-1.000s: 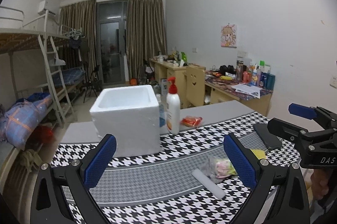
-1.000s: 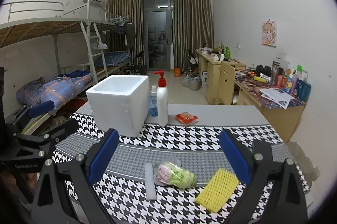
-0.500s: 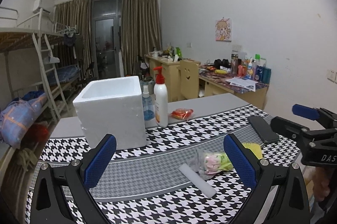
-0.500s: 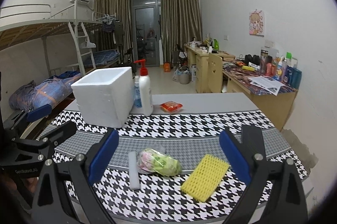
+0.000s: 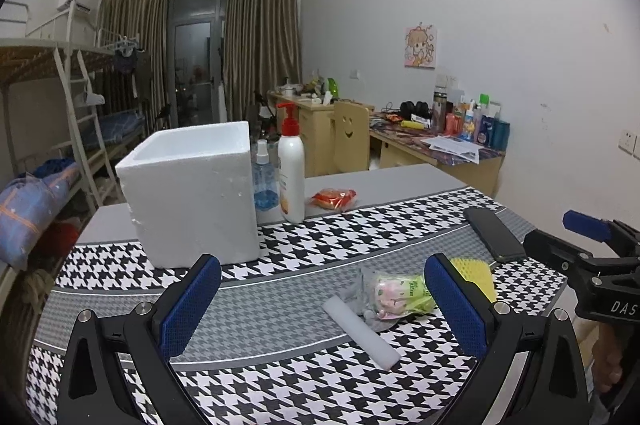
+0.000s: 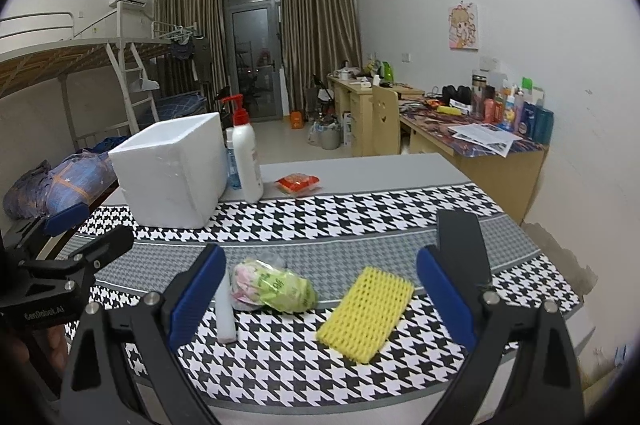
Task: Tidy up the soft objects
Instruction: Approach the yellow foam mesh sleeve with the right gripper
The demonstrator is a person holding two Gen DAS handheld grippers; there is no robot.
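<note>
Both grippers over the near edge of the desk (image 6: 360,169), nothing picked up yet. Left gripper (image 5: 320,297) jaws spread wide, empty; right gripper (image 6: 320,289) likewise wide apart and empty.

Soft items lie in a row on the houndstooth cloth near me: white foam stick (image 5: 362,332), touching or just beside the bagged green-pink soft item (image 6: 272,287), then the yellow foam net sleeve (image 6: 366,313) a little apart to the right. In the right wrist view the sleeve sits between my right jaws, slightly toward the right finger; in the left wrist view the foam stick lies between the left jaws. A dark phone (image 5: 494,233) lies past the sleeve near the desk's right side. White foam box (image 5: 192,193) stands open-topped at the back left, well apart from the row, with a pump bottle (image 5: 291,165) and blue spray bottle (image 5: 264,177) just beside it, and a red packet (image 5: 334,197) further right.

My read: approach step, first grasp pending. I judge the foam box to be the likely bin. Next move as I see it: lower right gripper over the sleeve, close gently since it will crush easily, and keep clear of the phone.
</note>
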